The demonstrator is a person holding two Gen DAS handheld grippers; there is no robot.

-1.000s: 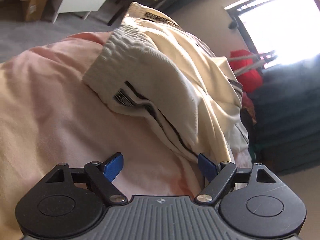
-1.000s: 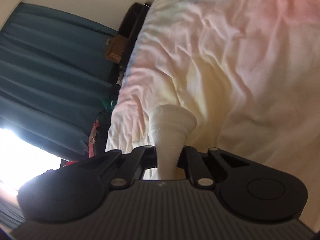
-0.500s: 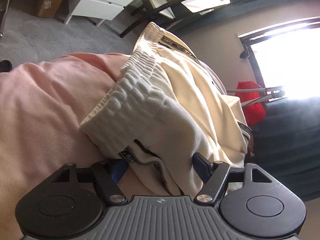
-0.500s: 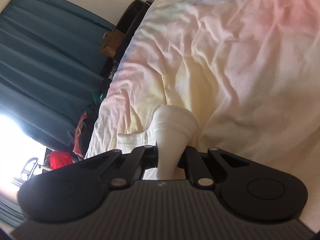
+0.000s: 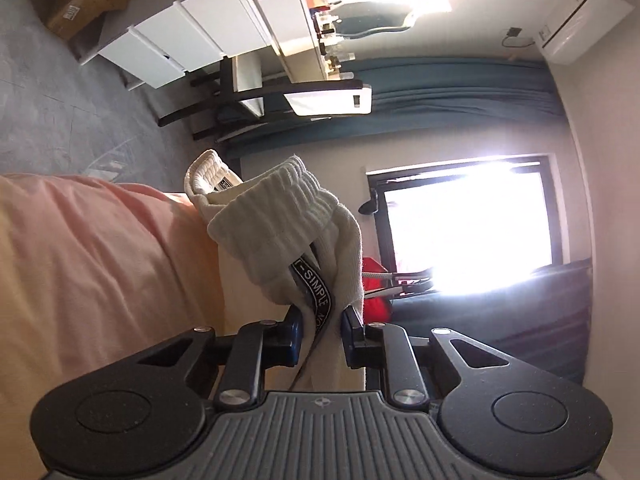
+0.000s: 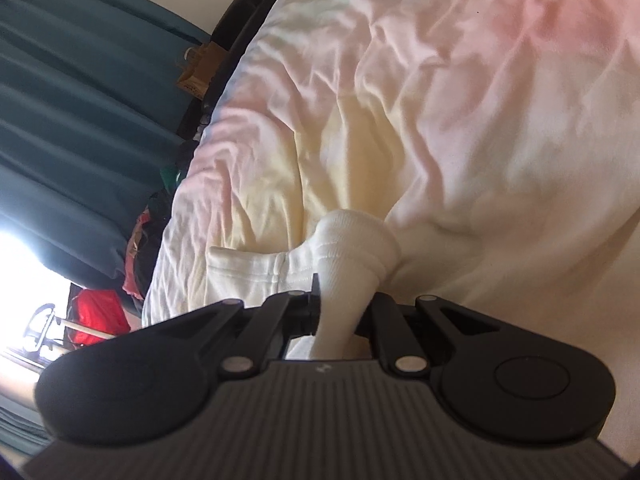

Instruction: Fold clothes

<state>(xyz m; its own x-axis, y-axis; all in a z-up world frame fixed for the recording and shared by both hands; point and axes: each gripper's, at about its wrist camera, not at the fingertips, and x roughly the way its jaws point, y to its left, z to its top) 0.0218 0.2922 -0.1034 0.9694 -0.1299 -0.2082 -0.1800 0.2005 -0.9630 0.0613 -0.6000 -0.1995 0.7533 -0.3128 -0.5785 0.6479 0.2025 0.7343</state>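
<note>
A cream garment (image 5: 280, 216) with a ribbed elastic waistband and a black side tape that reads SIMPLE hangs from my left gripper (image 5: 322, 330), which is shut on its edge and holds it off the bed. My right gripper (image 6: 342, 312) is shut on another part of the same cream garment (image 6: 352, 248), a bunched ribbed end; the rest of the cloth (image 6: 244, 276) trails to the left on the bedsheet. Both sets of fingertips are mostly hidden by the cloth.
The bed has a pastel pink and yellow sheet (image 5: 100, 264), also in the right wrist view (image 6: 460, 120). White drawers (image 5: 176, 44) and a dark-legged table (image 5: 256, 96) stand on the grey floor beyond the bed. Teal curtains (image 6: 72, 92), a bright window (image 5: 472, 224) and red clothing (image 6: 100, 316) lie past the bed's edge.
My left gripper moved forward onto the garment's edge, closed on it and lifted it off the bed. My right gripper kept its hold and shifted slightly.
</note>
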